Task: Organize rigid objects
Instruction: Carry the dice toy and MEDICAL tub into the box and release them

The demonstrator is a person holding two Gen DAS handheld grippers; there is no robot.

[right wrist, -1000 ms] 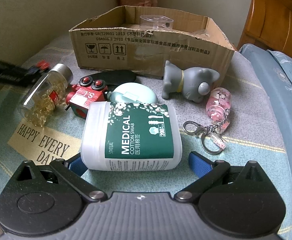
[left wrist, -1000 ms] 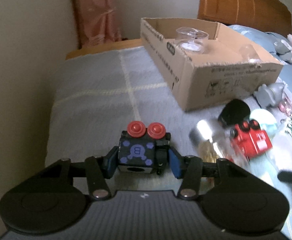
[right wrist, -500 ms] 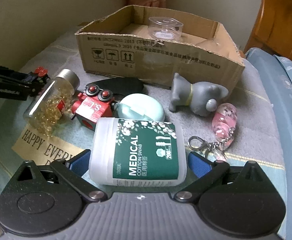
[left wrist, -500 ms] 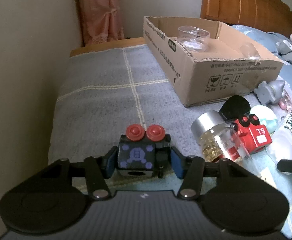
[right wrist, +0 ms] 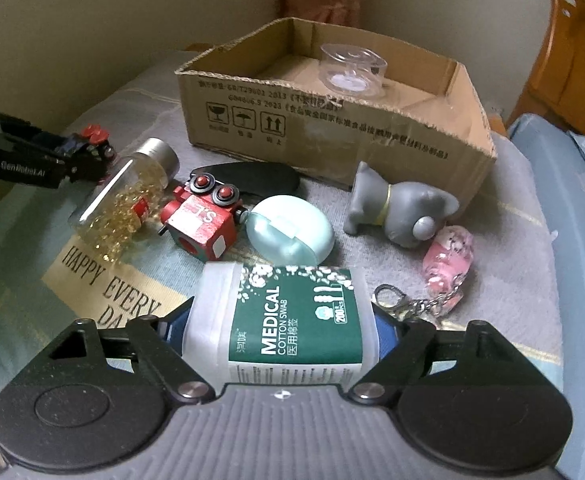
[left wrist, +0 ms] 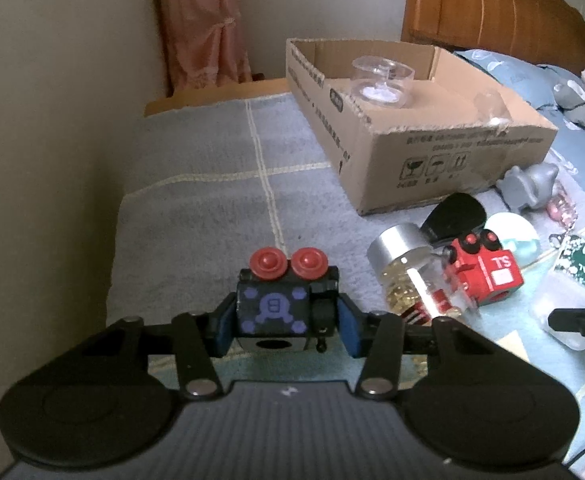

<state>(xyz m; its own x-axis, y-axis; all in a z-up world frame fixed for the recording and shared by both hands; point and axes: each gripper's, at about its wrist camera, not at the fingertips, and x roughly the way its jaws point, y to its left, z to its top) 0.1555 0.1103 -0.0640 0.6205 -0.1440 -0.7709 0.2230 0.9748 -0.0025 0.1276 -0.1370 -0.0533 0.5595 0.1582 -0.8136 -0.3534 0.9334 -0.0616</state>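
The left hand-held gripper (left wrist: 286,326) clamps a black toy block (left wrist: 282,304) above the bed (left wrist: 212,184). The right hand-held gripper (right wrist: 280,334) has just been closing around the cotton swab tub (right wrist: 288,320). I'd lift both level, then lower them into the cardboard box (right wrist: 332,128) clear of its rim.

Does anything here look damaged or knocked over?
The brown cardboard box has a ragged, torn top edge on its printed side. The clear glass bottle of golden beads lies tipped on its side. Nothing has spilled.
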